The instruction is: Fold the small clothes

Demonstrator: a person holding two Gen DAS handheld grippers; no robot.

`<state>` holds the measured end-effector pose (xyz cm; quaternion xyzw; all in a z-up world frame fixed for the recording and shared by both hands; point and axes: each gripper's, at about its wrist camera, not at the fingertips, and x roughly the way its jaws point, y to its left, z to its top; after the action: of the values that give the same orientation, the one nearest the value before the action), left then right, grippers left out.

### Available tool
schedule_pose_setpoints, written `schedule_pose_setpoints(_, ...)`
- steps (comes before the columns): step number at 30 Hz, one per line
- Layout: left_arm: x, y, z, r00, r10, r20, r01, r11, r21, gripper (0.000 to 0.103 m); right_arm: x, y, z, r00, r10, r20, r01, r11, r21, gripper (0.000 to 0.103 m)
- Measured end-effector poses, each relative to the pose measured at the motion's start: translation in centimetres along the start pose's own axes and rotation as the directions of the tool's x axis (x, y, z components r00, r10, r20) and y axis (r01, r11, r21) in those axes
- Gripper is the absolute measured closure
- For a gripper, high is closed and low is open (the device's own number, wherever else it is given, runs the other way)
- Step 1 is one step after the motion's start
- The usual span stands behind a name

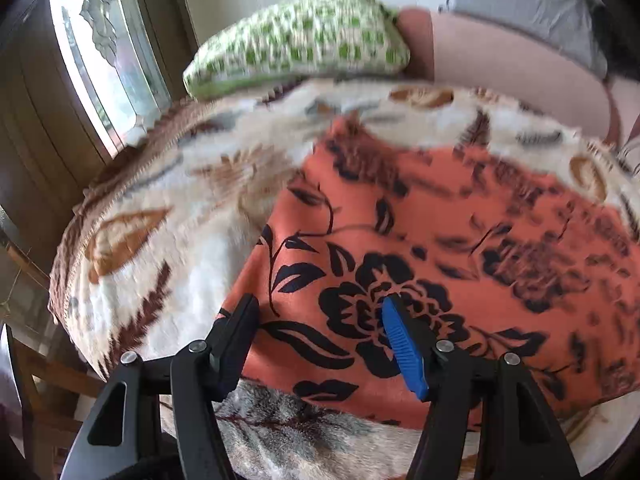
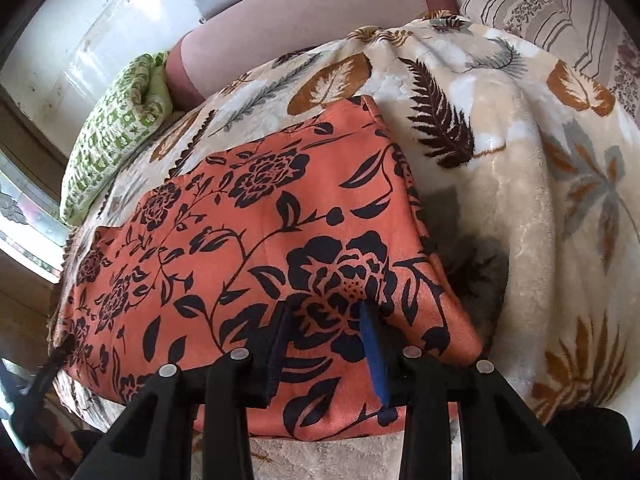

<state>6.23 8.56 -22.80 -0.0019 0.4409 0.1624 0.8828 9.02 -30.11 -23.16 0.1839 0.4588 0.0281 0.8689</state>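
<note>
Here both tongs, left tongs [image 1: 320,340] and right tongs [image 2: 324,340], hang released over the orange black-flowered cloth [image 2: 256,216] on the fluffy leaf-patterned blanket [image 2: 500,184]. Pinching blanket pile along with the hem could drag the fold askew.

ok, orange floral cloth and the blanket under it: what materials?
Orange floral cloth: looks like thin woven fabric with a matte, faintly sueded face; lies flat with crisp folded edges and a sharp black print. Blanket: plush fleece, probably synthetic; fuzzy pile, soft sheen and rounded folds blur its leaf pattern.
</note>
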Motion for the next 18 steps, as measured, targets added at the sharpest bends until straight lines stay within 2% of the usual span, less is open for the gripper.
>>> schedule_pose_setpoints(3, 0.7, -0.1, -0.6, 0.999, 0.019, 0.034, -0.020, 1.000, 0.024, 0.025, -0.1, 0.1, -0.5, 1.000, 0.003, 0.019, -0.002, 1.000, -0.030, 0.064)
schedule_pose_setpoints(6, 1.7, 0.6, -0.6, 1.000, -0.016, 0.019, 0.016, 1.000, -0.005, 0.013, -0.1, 0.7, -0.7, 1.000, -0.023, 0.021, 0.024, 0.998, -0.060, 0.064)
schedule_pose_setpoints(7, 2.3, 1.2, -0.7, 1.000, -0.026, 0.013, 0.026, 0.999, -0.036, 0.003, -0.2, 0.9, -0.5, 0.999, -0.034, 0.010, 0.035, 0.997, -0.064, 0.065)
schedule_pose_setpoints(8, 2.9, 2.1, -0.8, 0.998, -0.055, 0.005, 0.055, 0.994, -0.094, 0.000, -0.4, 1.1, -0.3, 0.999, -0.045, -0.001, 0.045, 0.997, -0.061, 0.065)
schedule_pose_setpoints(9, 3.6, 3.0, -1.0, 0.993, -0.120, -0.017, 0.116, 0.980, -0.163, 0.000, -0.7, 1.3, -0.1, 0.999, -0.049, -0.013, 0.048, 0.998, -0.047, 0.065)
schedule_pose_setpoints(10, 3.8, 3.6, -1.2, 0.989, -0.150, -0.015, 0.144, 0.969, -0.199, 0.000, -1.0, 1.8, 0.2, 0.999, -0.032, -0.025, 0.031, 0.999, -0.035, 0.065)
schedule_pose_setpoints(13, 3.1, 2.4, -1.2, 0.995, -0.093, 0.020, 0.095, 0.990, -0.107, 0.000, -1.5, 4.3, 0.6, 0.999, -0.038, 0.003, 0.038, 0.995, -0.095, 0.065)
schedule_pose_setpoints(16, 3.2, 2.9, -2.0, 0.990, -0.130, 0.062, 0.139, 0.975, -0.172, 0.000, -1.3, 8.0, 0.8, 0.999, -0.012, 0.031, 0.017, 0.983, -0.182, 0.065)
schedule_pose_setpoints(18, 2.9, 2.8, -2.0, 0.990, -0.128, 0.065, 0.136, 0.979, -0.150, 0.000, -0.3, 9.9, 0.8, 1.000, 0.005, 0.020, -0.001, 0.979, -0.206, 0.065)
